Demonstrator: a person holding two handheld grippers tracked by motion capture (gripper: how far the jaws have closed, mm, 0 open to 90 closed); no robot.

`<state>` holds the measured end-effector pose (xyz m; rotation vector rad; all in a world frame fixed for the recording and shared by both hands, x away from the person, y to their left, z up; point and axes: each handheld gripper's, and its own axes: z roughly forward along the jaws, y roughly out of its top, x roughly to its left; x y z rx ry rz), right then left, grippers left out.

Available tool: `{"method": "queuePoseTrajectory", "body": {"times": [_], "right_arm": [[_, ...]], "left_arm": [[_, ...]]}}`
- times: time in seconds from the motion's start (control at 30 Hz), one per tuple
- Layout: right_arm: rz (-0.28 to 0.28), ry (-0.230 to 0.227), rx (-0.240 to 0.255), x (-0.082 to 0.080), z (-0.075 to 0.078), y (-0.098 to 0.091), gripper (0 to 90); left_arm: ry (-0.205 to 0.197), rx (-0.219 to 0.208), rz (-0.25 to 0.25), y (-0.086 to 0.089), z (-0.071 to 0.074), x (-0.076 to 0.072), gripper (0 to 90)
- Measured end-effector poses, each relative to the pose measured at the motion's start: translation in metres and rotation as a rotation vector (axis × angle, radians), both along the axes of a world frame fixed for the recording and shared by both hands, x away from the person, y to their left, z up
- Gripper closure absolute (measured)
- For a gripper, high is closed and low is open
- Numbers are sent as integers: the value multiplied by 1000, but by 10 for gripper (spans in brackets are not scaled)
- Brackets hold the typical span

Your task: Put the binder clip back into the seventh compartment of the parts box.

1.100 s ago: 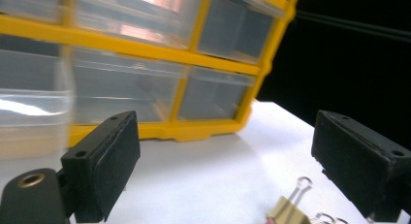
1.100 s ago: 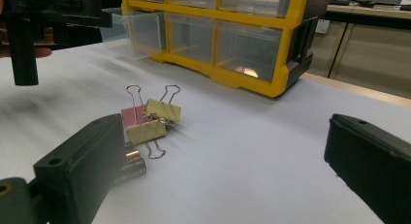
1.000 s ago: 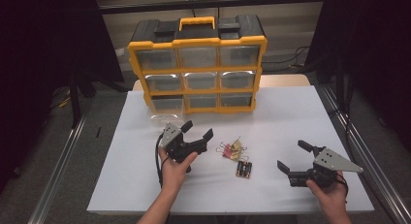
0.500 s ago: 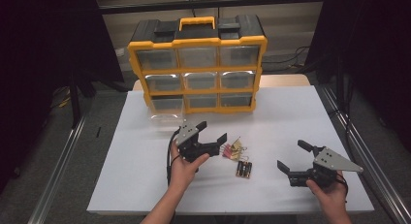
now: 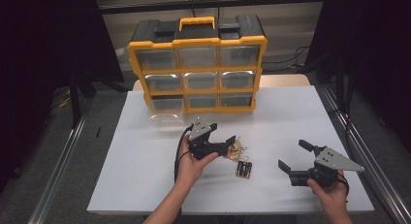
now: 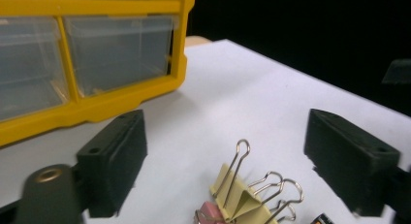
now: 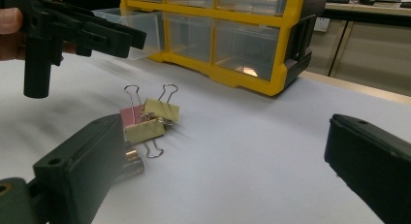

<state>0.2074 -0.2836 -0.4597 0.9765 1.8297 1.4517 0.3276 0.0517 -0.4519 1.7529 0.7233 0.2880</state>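
A big yellow box of drawers (image 5: 196,64) stands at the back of the white table (image 5: 135,161). It has 3 rows of 3 clear drawers. One clear drawer (image 5: 167,118) on the bottom left is pulled out a bit.

A hand holds the left gripper (image 5: 228,147) near the middle of the table. It points to the right, at a little pile of binder clips (image 5: 238,150). Its jaws are wide apart and have just been closing a little. In the left gripper view the clips (image 6: 242,195) lie low down between the 2 black jaws, and the jaws do not touch them. The gripper holds nothing. The clips are yellow and pink, with shiny wire handles.

Just in front of the clips lie 2 small batteries (image 5: 244,169), side by side.

The right gripper (image 5: 293,157) is on the right, well apart from the clips, held in the other hand. Its jaws are wide open too, with nothing in them. In the right gripper view the clips (image 7: 148,118) sit past its left jaw, and the left gripper (image 7: 126,42) hangs above them.
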Motion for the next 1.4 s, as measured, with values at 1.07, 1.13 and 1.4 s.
{"method": "queuePoseTrajectory", "body": {"times": [1.07,1.13,1.4], "right_arm": [[8,8,-3,-1,0,0,7],[8,7,-4,-1,0,0,7],[7,7,-3,-1,0,0,7]], "left_arm": [[60,275,-102,-39,-12,19,829],[73,258,-102,-37,-10,22,875],[130,182,-62,-25,4,29,895]]}}
